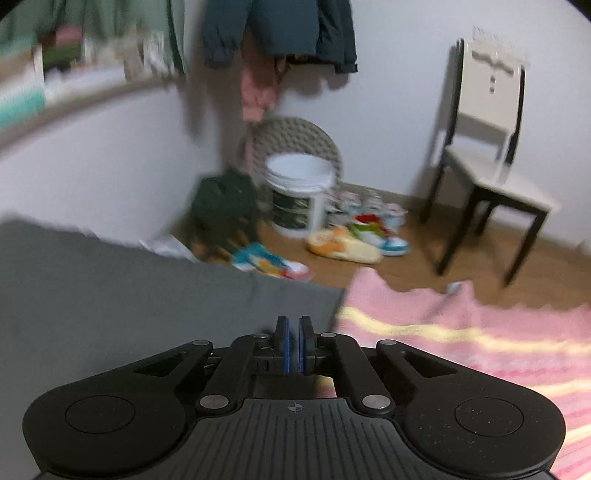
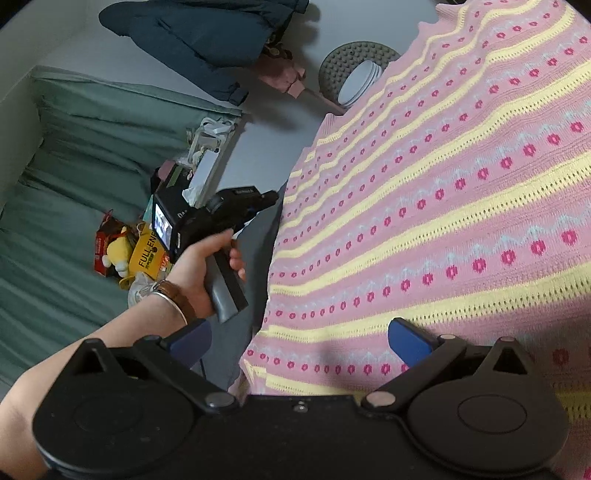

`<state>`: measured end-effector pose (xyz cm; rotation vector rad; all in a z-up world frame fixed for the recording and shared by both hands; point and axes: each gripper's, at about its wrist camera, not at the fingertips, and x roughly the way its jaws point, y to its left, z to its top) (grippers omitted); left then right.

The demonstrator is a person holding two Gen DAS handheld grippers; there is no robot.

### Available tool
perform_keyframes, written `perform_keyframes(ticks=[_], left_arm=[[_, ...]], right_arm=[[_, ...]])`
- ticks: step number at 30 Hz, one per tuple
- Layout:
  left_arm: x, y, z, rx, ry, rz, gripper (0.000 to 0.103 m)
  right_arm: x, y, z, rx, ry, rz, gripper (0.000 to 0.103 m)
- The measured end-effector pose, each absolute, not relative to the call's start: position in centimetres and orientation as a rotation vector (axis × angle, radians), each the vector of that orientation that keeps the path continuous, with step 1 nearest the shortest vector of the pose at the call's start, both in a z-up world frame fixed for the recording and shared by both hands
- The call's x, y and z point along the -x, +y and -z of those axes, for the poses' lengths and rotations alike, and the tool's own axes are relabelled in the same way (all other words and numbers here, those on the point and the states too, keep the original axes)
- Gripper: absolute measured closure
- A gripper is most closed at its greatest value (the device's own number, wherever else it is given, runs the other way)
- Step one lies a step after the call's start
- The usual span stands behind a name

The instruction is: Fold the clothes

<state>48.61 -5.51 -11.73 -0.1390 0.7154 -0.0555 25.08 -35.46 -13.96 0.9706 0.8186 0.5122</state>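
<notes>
A pink knitted sweater (image 2: pixel 443 206) with yellow stripes and magenta dots lies spread on a grey surface (image 1: pixel 92 295). In the left wrist view its scalloped edge (image 1: pixel 461 332) fills the lower right. My left gripper (image 1: pixel 294 332) hovers over the grey surface just left of that edge, its blue pads (image 1: pixel 286 345) pressed close with nothing visible between them. A hand (image 2: pixel 199 266) holds this gripper (image 2: pixel 275 195) beside the sweater's left border. My right gripper (image 2: pixel 301 343) stands wide open above the sweater's near part, with nothing between its pads (image 2: pixel 410 343).
On the wooden floor beyond the surface stand a white and black chair (image 1: pixel 491 177), a white bucket (image 1: pixel 299 192) and several colourful shoes (image 1: pixel 343 247). A dark jacket (image 1: pixel 280 29) hangs on the wall. Green bedding (image 2: pixel 74 166) and snack packets (image 2: pixel 125 251) lie to the left.
</notes>
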Motion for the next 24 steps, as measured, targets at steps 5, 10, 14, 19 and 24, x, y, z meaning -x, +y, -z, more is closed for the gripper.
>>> perform_keyframes(ticks=[5,10,14,19,24], left_arm=[[-49.6,-5.6,12.2,0.258,0.639,0.104,0.026],[-51.4,-7.9,13.0,0.162,0.618,0.116,0.006],[-52.9,-9.9,13.1,0.053,0.682,0.130,0.019],[-53.8,-10.9,13.0,0.019,0.711,0.137,0.098],[-52.8,-10.6,11.3,-0.006,0.553,0.034,0.098]], right_arm=[[-24.8,-35.3,13.9,-0.958,0.822,-0.516,0.000],[-24.6,-35.2,14.0,-0.941,0.821,-0.520,0.000],[-24.6,-35.3,14.0,-0.941,0.819,-0.525,0.000],[-24.5,-35.4,14.1,-0.943,0.817,-0.533,0.000],[-24.5,-35.5,14.1,-0.948,0.815,-0.541,0.000]])
